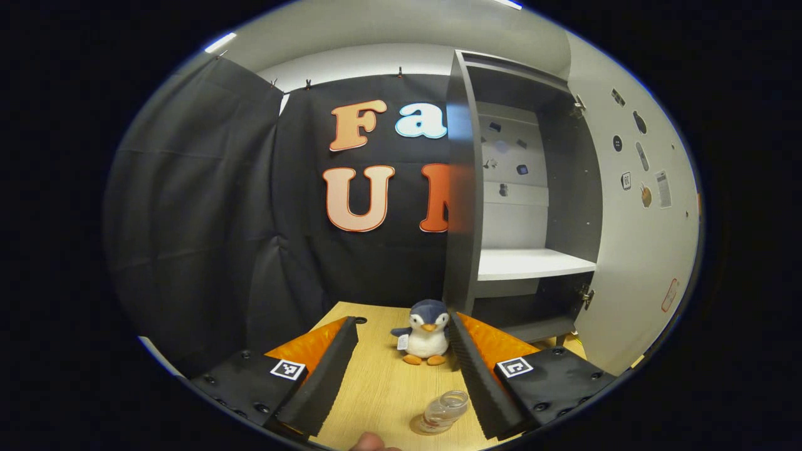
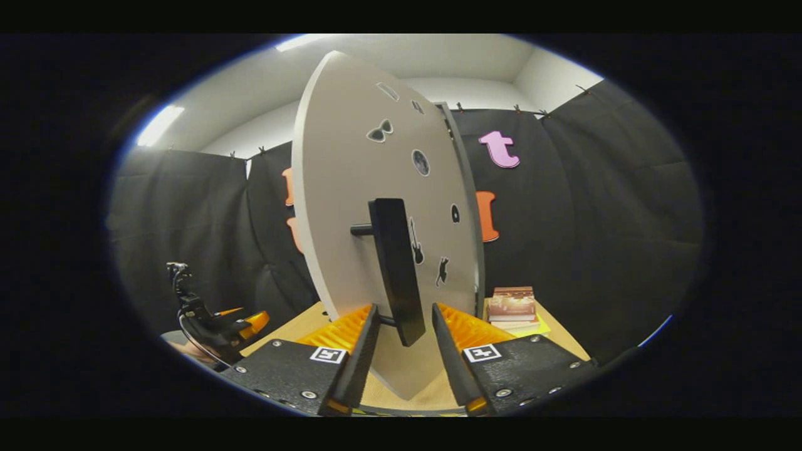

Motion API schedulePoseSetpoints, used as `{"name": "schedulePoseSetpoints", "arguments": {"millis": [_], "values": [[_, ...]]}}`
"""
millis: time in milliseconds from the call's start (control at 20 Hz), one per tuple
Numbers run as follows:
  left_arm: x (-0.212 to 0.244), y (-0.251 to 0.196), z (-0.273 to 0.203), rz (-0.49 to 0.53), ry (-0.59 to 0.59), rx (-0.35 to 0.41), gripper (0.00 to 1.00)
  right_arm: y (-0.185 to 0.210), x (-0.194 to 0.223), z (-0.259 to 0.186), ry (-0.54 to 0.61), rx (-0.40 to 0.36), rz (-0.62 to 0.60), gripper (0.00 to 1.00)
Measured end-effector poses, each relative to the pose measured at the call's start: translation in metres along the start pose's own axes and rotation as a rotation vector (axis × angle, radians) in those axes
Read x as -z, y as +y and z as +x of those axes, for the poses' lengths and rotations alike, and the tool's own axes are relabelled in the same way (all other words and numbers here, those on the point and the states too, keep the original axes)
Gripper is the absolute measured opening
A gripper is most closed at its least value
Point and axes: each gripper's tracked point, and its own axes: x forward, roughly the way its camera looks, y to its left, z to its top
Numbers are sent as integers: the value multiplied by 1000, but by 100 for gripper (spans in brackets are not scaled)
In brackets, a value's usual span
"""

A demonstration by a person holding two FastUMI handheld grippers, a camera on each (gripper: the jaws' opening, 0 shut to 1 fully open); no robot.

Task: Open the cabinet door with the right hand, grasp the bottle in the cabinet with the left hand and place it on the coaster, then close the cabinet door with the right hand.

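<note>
Closing calls for the spread right tool (image 2: 404, 338) to straddle the grey door's black bar handle (image 2: 395, 269), since the clear plastic bottle (image 1: 443, 411) stands on the wooden desk (image 1: 382, 388) between the spread left tool (image 1: 401, 369).

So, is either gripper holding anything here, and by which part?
Left gripper: nothing, open above the bottle. Right gripper: fingers straddle the door handle's lower end, with gaps showing, so no clear grip.

Wooden table (image 1: 376, 388): penguin plush (image 1: 427, 332), bottle (image 1: 443, 411), books (image 2: 512, 307).
</note>
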Motion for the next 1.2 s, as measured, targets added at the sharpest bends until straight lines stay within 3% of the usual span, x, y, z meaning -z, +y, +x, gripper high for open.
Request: {"name": "schedulePoseSetpoints", "arguments": {"millis": [50, 700, 850, 1200], "values": [[0, 4, 2, -1, 0, -5, 95, 4, 0, 5, 1, -14, 3, 57], [-6, 66, 33, -17, -22, -87, 96, 56, 14, 97, -15, -147, -27, 82], [-5, 75, 46, -13, -14, -85, 96, 60, 13, 114, -26, -154, -19, 93], [-9, 77, 72, -19, -28, -46, 95, 72, 9, 131, -50, -155, -21, 94]]}}
